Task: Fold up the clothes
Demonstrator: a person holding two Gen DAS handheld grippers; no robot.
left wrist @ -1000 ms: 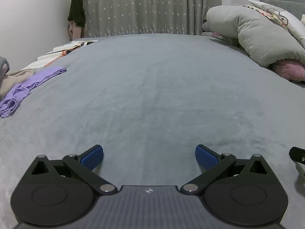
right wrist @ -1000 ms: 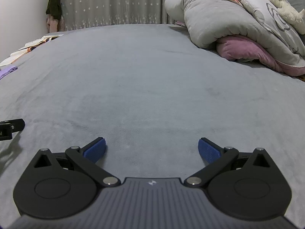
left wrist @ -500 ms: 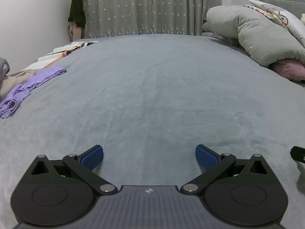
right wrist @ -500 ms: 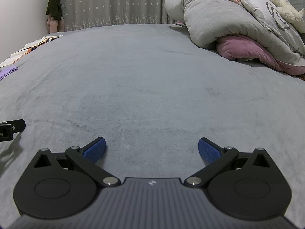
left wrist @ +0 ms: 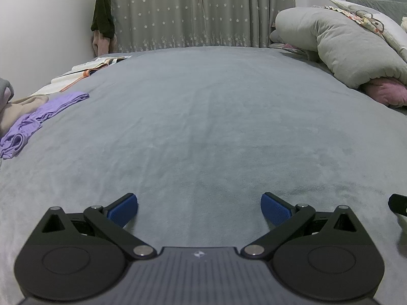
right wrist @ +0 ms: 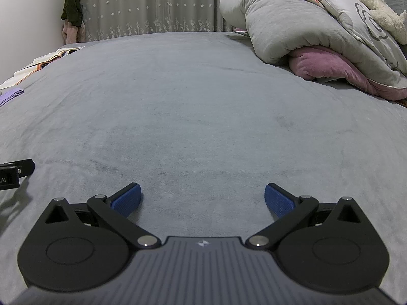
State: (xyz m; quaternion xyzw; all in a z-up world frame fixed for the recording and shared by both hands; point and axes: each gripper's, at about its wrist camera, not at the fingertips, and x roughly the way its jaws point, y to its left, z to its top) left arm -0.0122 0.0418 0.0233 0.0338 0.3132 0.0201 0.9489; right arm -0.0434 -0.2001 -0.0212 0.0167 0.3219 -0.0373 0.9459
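A crumpled purple garment (left wrist: pixel 38 119) lies at the far left of the grey bed (left wrist: pixel 203 117), beside a beige garment (left wrist: pixel 17 106); its tip shows in the right wrist view as the purple garment (right wrist: pixel 10 96). My left gripper (left wrist: pixel 199 209) rests low over the bare bedspread, open, with nothing between its blue pads. My right gripper (right wrist: pixel 202 199) is likewise open and empty over the bed (right wrist: pixel 203 106). Each gripper's black edge shows at the side of the other's view.
A grey duvet (right wrist: pixel 300 28) over a pink pillow (right wrist: pixel 328 66) is piled at the right, with a plush toy (right wrist: pixel 381 7) on top. An open book (left wrist: pixel 94 67) lies at the far left. Curtains (left wrist: pixel 203 10) and hanging clothes (left wrist: pixel 103 20) stand behind.
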